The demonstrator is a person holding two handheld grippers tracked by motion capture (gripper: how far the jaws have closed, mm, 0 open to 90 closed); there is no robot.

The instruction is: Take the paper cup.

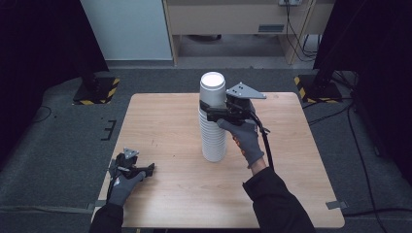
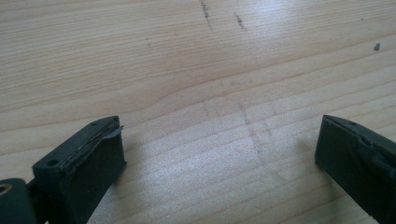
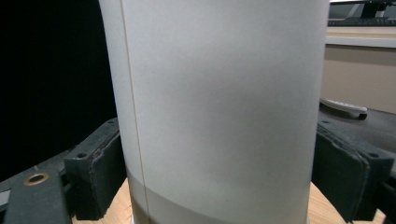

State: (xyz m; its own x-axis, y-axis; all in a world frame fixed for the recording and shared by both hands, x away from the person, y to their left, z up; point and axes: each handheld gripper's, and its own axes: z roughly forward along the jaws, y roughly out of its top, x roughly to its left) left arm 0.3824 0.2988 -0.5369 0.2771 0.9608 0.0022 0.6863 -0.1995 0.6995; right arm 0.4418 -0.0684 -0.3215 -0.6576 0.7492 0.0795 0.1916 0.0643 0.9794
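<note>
1. Clearly the stack of white paper cups (image 1: 213, 121) stood upright near the middle of the table (image 1: 165, 121), nested upside down, base of the top cup uppermost.
2. The right gripper (image 1: 214, 112) met the stack from its 3 o'clock side, high up, just below the top cup (image 3: 219, 93); its jaws flanked the cup wall on both sides, touching or nearly so, though I could not tell whether they truly pinched it.
3. The left gripper (image 1: 141, 170) rested on the table at about 8 o'clock from the stack, well apart, jaws spread wide over bare wood.
4. Judging by look, the cups were light, thin-walled and easily crushed, with a smooth, slippery wall.
5. A gentle hold on the top cup's wall seemed best; nested cups might cling and lift together.
</note>
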